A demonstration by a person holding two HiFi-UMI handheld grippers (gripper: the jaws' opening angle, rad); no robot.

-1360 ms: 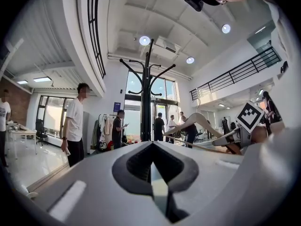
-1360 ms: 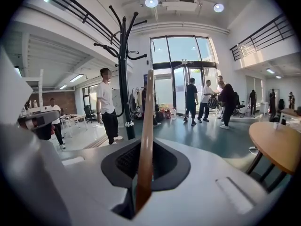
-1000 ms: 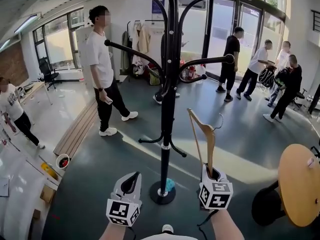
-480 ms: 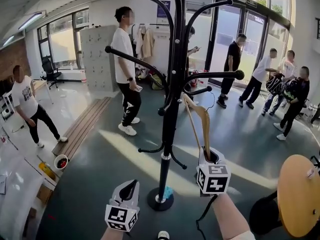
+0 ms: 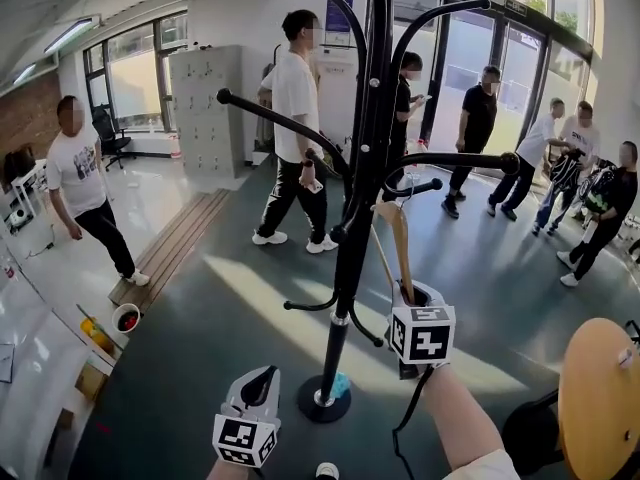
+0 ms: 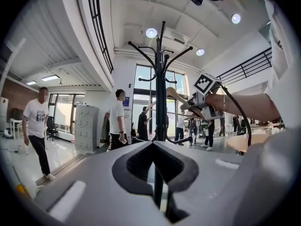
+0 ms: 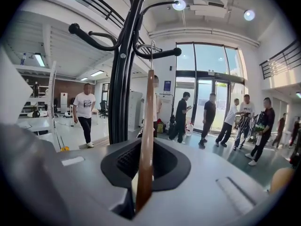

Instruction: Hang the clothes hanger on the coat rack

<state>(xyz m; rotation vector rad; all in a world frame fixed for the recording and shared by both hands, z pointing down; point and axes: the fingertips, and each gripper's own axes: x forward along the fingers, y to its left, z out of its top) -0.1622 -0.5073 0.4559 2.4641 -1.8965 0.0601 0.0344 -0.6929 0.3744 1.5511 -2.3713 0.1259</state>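
The black coat rack [image 5: 352, 208] stands in the middle of the head view, its curved arms spreading at the top. My right gripper [image 5: 408, 294] is shut on the lower end of a wooden clothes hanger [image 5: 399, 240] and holds it upright just right of the pole. In the right gripper view the hanger [image 7: 146, 135] runs up from between the jaws. Its wire hook [image 7: 153, 48] sits at a rack arm [image 7: 162, 54]; whether they touch I cannot tell. My left gripper [image 5: 262, 378] hangs low beside the rack's base [image 5: 322, 400], shut and holding nothing.
Several people stand or walk behind the rack, one in a white shirt [image 5: 295, 93] closest. A round wooden table [image 5: 600, 398] is at the lower right. Grey lockers [image 5: 205, 108] stand at the back left; a small red-and-white bowl [image 5: 126, 320] lies on the floor at left.
My right gripper has lifted the hanger and carried it left, up to the rack's arms. The left gripper stayed low. The person in white has walked right behind the rack.
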